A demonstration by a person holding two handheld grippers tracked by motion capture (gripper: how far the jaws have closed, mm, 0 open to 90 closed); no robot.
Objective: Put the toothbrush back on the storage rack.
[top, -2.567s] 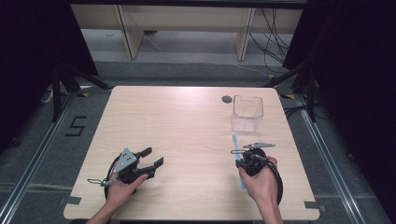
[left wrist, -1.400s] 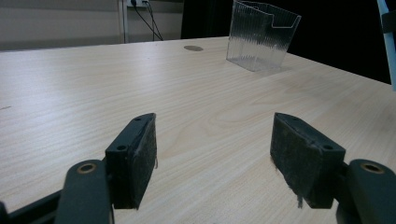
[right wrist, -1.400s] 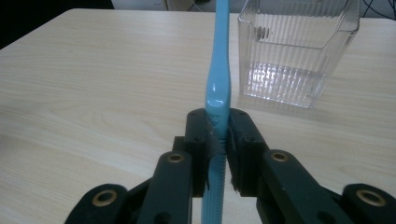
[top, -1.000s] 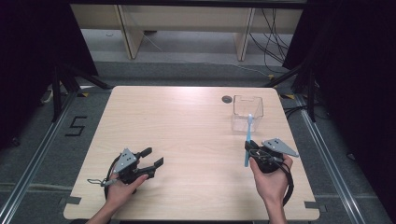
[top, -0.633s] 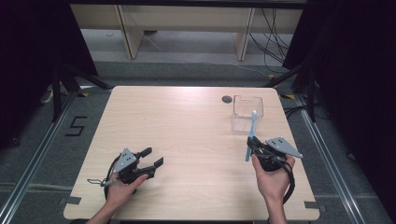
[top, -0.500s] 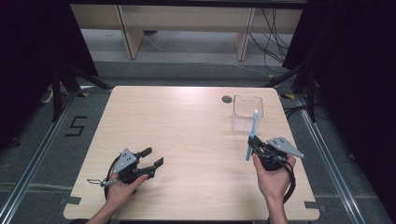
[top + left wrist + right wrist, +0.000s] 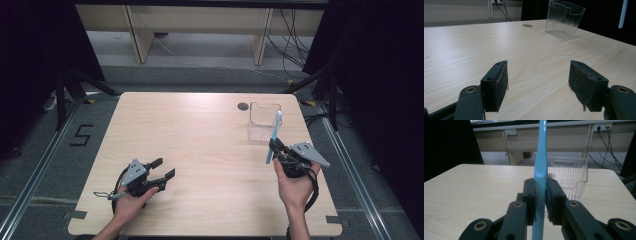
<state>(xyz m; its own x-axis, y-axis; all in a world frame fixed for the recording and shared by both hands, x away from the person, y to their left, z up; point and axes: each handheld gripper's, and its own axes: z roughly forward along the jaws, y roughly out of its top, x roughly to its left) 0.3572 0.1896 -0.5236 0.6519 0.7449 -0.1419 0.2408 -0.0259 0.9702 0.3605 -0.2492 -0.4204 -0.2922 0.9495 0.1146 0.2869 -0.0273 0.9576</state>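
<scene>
A light blue toothbrush (image 7: 273, 137) stands nearly upright, clamped by its handle in my right gripper (image 7: 275, 146) above the table's right side. In the right gripper view the blue toothbrush (image 7: 540, 165) rises between the two jaws of the right gripper (image 7: 541, 192). A clear ribbed plastic container (image 7: 263, 121) stands just beyond it, near the table's far right; the clear container (image 7: 570, 176) sits straight ahead in the right gripper view. My left gripper (image 7: 164, 169) rests open near the front left, nothing between its pads (image 7: 495, 85).
A round cable grommet (image 7: 243, 106) is set in the wooden table (image 7: 200, 150) left of the container. The container (image 7: 564, 18) and the toothbrush (image 7: 623, 12) show far off in the left gripper view. Dark curtains and metal rails flank the table.
My right gripper has lifted the toothbrush, swung it from lying flat to nearly upright, and moved it toward the container. The left gripper has stayed still.
</scene>
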